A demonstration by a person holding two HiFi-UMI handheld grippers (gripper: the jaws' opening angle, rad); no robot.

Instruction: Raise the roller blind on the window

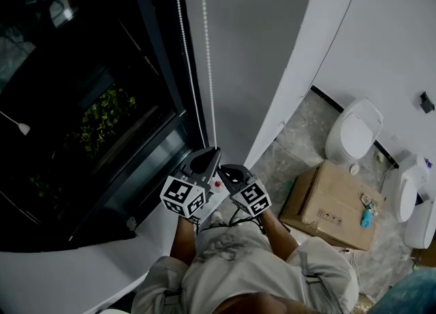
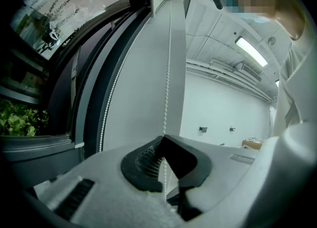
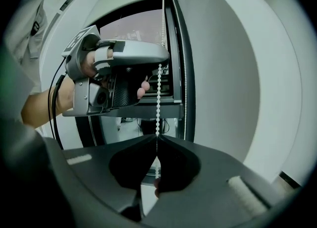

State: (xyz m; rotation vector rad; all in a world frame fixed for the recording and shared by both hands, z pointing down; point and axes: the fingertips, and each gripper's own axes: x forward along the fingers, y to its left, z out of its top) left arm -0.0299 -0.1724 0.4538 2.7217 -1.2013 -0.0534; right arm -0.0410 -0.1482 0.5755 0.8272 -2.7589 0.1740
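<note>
A white bead chain [image 1: 208, 67] hangs in two strands beside the dark window [image 1: 82, 101]. The right strand runs down into both grippers. My left gripper [image 1: 212, 150] is shut on this chain [image 2: 168, 73], which passes between its closed jaws [image 2: 163, 140]. Just below it my right gripper [image 1: 225, 167] is shut on the same chain [image 3: 158, 98], pinched where its jaws meet [image 3: 157, 139]. In the right gripper view the left gripper [image 3: 161, 60] sits directly above, held by a hand. The other strand [image 2: 110, 98] hangs free along the window frame. I cannot make out the blind itself.
A grey wall panel [image 1: 266, 47] stands right of the chain. A white curved sill [image 1: 68, 275] runs under the window. On the floor to the right are a cardboard box [image 1: 334, 203] and white fixtures [image 1: 354, 132]. Green plants [image 1: 105, 115] show outside.
</note>
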